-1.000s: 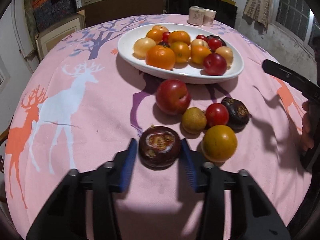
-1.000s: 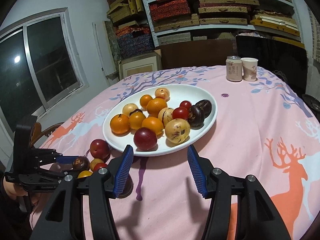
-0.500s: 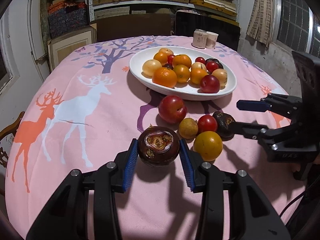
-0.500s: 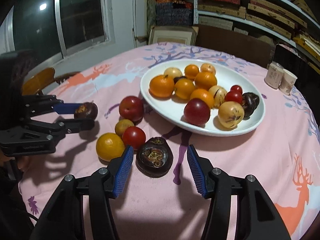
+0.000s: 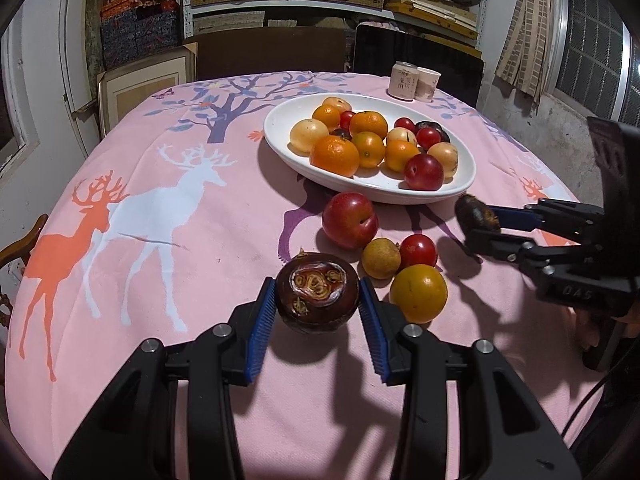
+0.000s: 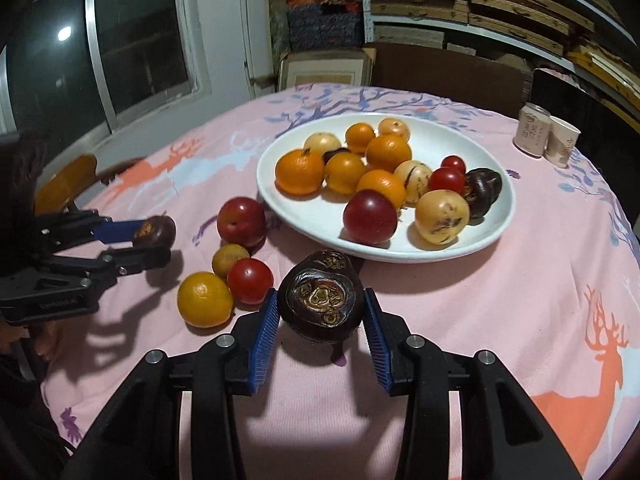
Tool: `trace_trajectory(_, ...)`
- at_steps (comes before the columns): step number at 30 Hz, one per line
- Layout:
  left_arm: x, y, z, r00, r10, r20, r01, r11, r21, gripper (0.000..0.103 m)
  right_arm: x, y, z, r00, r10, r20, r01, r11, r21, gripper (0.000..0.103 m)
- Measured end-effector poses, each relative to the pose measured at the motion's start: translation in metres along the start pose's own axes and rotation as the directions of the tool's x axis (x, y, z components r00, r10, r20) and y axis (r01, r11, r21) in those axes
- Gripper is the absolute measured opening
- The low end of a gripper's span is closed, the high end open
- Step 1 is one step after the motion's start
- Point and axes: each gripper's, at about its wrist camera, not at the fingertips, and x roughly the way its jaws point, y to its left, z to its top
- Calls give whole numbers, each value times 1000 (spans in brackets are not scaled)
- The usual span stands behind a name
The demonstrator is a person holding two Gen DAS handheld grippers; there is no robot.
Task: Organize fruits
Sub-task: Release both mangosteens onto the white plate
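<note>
**Fruit in both grippers, platter waiting**

Left wrist view: we are holding a dark purple round fruit with a split, curled top [image 5: 317, 302] between the blue pads of the left gripper [image 5: 318, 322], jaws narrowed and pressing on its sides, just above the pink deer-print tablecloth [image 5: 160, 208]. Beyond it a large red plum [image 5: 349, 220], a small brownish-yellow fruit [image 5: 381, 258], a small red tomato [image 5: 418, 251] and an orange [image 5: 418, 293] are lying loose near the white oval platter [image 5: 280, 136], already piled with fruit.

Right wrist view: we are closing the right gripper [image 6: 320, 318] on a second dark purple wrinkled fruit [image 6: 321, 295]; the pads are touching its sides, close to the platter's near rim.

We judge the step to be the pick-up, with four fruits left on the cloth. Next we are needing to carry each dark fruit over the rim and set it into a free gap, gently, since round fruit rolls.
</note>
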Motion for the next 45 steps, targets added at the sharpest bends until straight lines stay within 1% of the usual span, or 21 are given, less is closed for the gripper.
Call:
trace_trajectory(2,-1,-1,0,1000,3,0,-3,1000,4,41,-9,-2,-1,1000,0,25,0,1000,12,42)
trace_trajectory(5,-5,-5,4,1000,-20,0,20,1000,1,41,-22,-8,-2,999,-5,51,3,1000,29,42)
trace_trajectory(7,-10,-10,10,1000,-27,12,27,1000,16,41,-28,-14,-2,998,-15,64,12,999,46,42)
trace_trajectory(13,-19,-35,45,998,-32,50,28,996,84,41,-48,-39,14,993,-38,112,24,992,121,42)
trace_trajectory(17,-12,-50,72,998,-25,62,17,992,123,41,-61,-50,32,987,-68,147,50,991,120,42)
trace_trajectory(20,-1,-57,90,998,-20,64,11,990,137,41,-62,-58,49,983,-94,158,77,991,110,42)
trace_trajectory(25,25,-61,115,998,-19,52,12,991,134,41,-49,-79,71,982,-107,153,84,986,147,42)
trace_trajectory(28,39,-60,126,999,-31,40,26,992,125,41,-35,-89,79,984,-107,140,83,983,166,42)
trace_trajectory(34,69,-54,144,1000,-24,21,21,994,109,41,-6,-97,99,985,-120,121,100,983,157,42)
trace_trajectory(37,85,-47,156,1000,-19,11,18,997,80,41,6,-95,114,983,-127,129,109,984,139,42)
trace_trajectory(38,91,-44,159,1000,-20,2,19,998,65,44,12,-94,119,983,-128,129,110,984,137,42)
trace_trajectory(39,99,-41,162,1000,-16,-12,16,999,49,49,17,-94,122,984,-126,127,109,985,136,44)
trace_trajectory(40,108,-38,163,999,-12,-36,13,999,36,61,25,-93,125,986,-118,117,101,985,138,45)
trace_trajectory(41,113,-36,163,999,-5,-53,6,1000,23,63,30,-93,126,987,-113,110,97,985,142,47)
trace_trajectory(42,117,-33,161,998,-3,-64,3,1000,11,63,33,-92,125,987,-118,105,102,984,146,57)
trace_trajectory(43,118,-31,159,998,-7,-69,8,1000,4,63,35,-92,123,987,-123,100,107,982,154,59)
trace_trajectory(45,112,-28,153,998,-6,-58,6,1000,0,63,34,-93,117,989,-116,96,99,980,172,59)
